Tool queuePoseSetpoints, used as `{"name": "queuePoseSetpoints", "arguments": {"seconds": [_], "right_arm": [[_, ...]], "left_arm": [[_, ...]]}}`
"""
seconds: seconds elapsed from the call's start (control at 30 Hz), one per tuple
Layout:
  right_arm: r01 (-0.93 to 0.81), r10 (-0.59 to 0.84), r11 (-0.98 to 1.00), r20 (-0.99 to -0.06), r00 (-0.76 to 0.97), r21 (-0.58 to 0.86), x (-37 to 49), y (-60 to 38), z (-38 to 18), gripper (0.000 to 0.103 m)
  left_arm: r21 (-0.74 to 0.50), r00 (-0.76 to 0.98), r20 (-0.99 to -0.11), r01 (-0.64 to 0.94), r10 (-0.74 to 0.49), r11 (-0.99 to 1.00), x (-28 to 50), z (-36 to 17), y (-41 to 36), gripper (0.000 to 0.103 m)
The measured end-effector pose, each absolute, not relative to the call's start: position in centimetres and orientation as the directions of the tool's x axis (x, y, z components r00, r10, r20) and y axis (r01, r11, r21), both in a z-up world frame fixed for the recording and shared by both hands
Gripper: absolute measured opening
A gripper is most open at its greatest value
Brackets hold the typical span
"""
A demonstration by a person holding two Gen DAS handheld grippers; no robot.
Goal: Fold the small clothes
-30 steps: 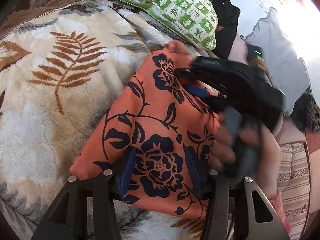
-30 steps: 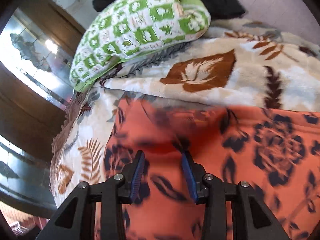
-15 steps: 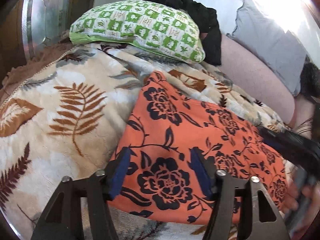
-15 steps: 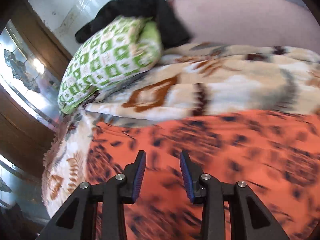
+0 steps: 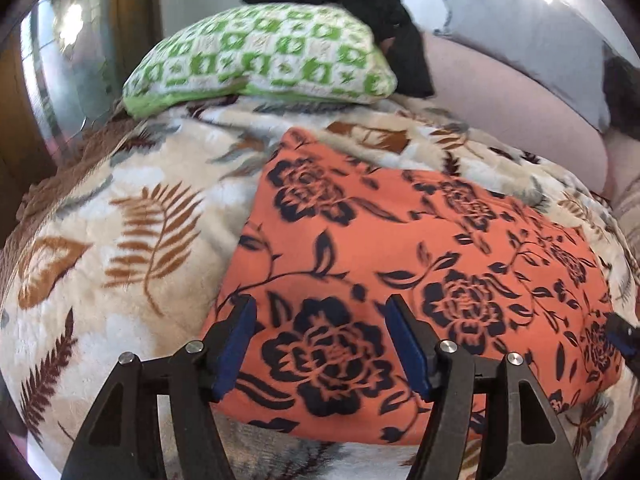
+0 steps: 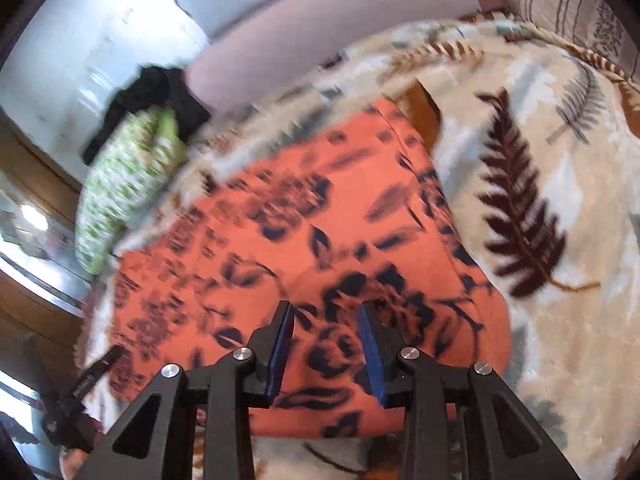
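Note:
An orange garment with dark flower print (image 5: 400, 248) lies folded flat on a cream blanket with fern leaves (image 5: 120, 220). My left gripper (image 5: 320, 340) is open and empty, hovering over the garment's near left part. My right gripper (image 6: 326, 350) is open and empty over the garment (image 6: 320, 240) near its front right end. Its tip shows at the right edge of the left wrist view (image 5: 622, 338), and the left gripper shows at the lower left of the right wrist view (image 6: 80, 392).
A green and white patterned pillow (image 5: 260, 64) lies at the blanket's far end with a black garment (image 5: 360, 0) behind it. A pink cushion (image 5: 520, 112) and a grey pillow (image 5: 540, 32) lie at the back right. A wooden frame (image 6: 36, 308) borders the left.
The right gripper has moved from over the garment's middle to its right end. The left gripper has drawn back and lifted a little. The garment now lies spread flat and wider.

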State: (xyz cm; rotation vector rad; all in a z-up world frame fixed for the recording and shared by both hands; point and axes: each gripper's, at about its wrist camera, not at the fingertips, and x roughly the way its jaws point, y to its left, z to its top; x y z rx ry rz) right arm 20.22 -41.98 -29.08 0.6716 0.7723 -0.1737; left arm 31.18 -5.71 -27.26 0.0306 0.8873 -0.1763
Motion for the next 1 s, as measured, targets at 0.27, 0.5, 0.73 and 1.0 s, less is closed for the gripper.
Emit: {"name": "queuePoseSetpoints", "arguments": {"seconds": [0.27,0.5,0.73,1.0], "right_arm": [[0.29,0.143,0.868,-0.762,0.632,0.403,24.4,-37.2,-31.9,0.039],[0.273,0.192,0.824,-0.699,0.689,0.496,23.8,-37.6,-30.2,0.038],[0.183,0.26,0.885,-0.779,0.57,0.429,24.9,-32.8,-31.9,0.039],[0.265,0.178,0.832,-0.689,0.703,0.486,23.5,-36.9,-29.4,0.038]], "left_arm": [[0.042,0.522,-0.85,0.211,-0.076,0.977,32.4,-30.7,-9.0,0.079],[-0.06,0.583,-0.791,0.228,-0.186,0.972,31.0,-27.7,-10.0,0.08],[-0.047,0.449,-0.874,0.299,-0.184,0.953,30.6,-31.1,-14.3,0.082],[-0.031,0.583,-0.788,0.282,-0.197,0.959,30.5,-27.9,-13.2,0.083]]}}
